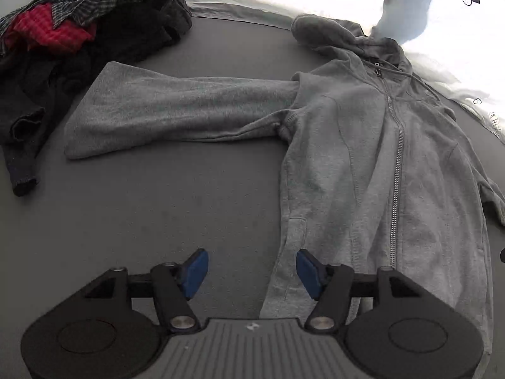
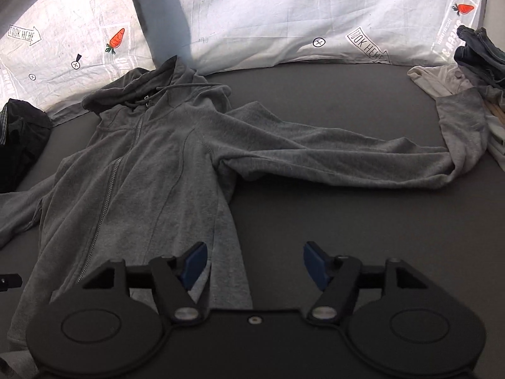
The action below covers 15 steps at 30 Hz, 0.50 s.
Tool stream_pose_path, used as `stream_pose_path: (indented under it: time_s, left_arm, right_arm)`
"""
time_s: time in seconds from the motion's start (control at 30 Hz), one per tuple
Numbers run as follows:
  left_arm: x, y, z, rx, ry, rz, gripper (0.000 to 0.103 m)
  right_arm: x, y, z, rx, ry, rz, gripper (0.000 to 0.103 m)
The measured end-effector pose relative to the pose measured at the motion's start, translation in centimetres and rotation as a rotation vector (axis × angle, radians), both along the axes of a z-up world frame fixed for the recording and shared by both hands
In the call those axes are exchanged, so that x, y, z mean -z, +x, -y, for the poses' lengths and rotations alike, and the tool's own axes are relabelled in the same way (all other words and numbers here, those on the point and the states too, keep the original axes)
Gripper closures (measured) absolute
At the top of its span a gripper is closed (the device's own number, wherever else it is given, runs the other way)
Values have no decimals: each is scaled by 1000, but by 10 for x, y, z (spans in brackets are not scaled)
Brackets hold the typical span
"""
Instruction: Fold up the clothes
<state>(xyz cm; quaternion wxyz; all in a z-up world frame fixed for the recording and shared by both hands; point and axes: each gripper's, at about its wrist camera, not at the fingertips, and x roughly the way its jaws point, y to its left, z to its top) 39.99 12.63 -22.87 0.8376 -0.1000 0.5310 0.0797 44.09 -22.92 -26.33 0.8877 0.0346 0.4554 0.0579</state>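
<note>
L gripper (image 1: 252, 273): jaws released, blue pads apart w/ nothing gripped; between them shows bare grey counter (image 1: 157, 214) and the L hem edge of the grey zip hoodie (image 1: 372, 164), the R pad sitting over the fabric, contact can't tell. R gripper (image 2: 255, 265): jaws also released, nothing held; its L pad is over the hoodie's (image 2: 142, 170) other hem edge, R pad over bare counter (image 2: 347, 221). Hoodie lies face up, spread flat on the counter, zipped up the middle, hood at the far end against a white printed sheet (image 2: 284, 15) w/ carrot and "look here" marks. In L wrist view one sleeve (image 1: 176, 113) stretches straight out to the side, cuff end near a heap of dark clothes (image 1: 104, 44) w/ a red piece and a plaid shirt on top; a dark sleeve from that heap trails down along the counter's L side, apart from the hoodie sleeve. In R wrist view the other sleeve (image 2: 331, 158) runs out sideways w/ some wrinkles, its cuff bent upward at the far R, lying on or just beside a pale garment (image 2: 442, 77) and a stack of dark folded clothes (image 2: 479, 53). The dark heap (image 2: 22, 135) shows again at that view's L edge.
</note>
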Motion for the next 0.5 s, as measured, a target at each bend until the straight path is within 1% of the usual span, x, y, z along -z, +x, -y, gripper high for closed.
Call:
stream_pose_path:
  time_s: [0.07,0.1,0.2,0.27,0.37,0.5]
  left_arm:
    - [-2,-20,4,15,-10,-11,38]
    - [-2,-28,5,19,-17,-13,38]
    - [-5,-49,8,22,-16,-4,37]
    - [-6,-61,7,15,-20,7,36]
    - [-8,-80,3,-7,-63,14,29]
    - [-6,-103,2,-13,-78,9,29]
  right_arm:
    - [1,-21,-9,-43,-28,-7,27]
    - [1,-32,-13,-64,-39,-9,25]
    - [2,-63,-26,-136,-49,-12,23]
    - [2,-80,-34,-174,-60,-11,20]
    - [4,-107,-46,-235,-92,1,17]
    - [8,-137,-63,-315,-118,17,14]
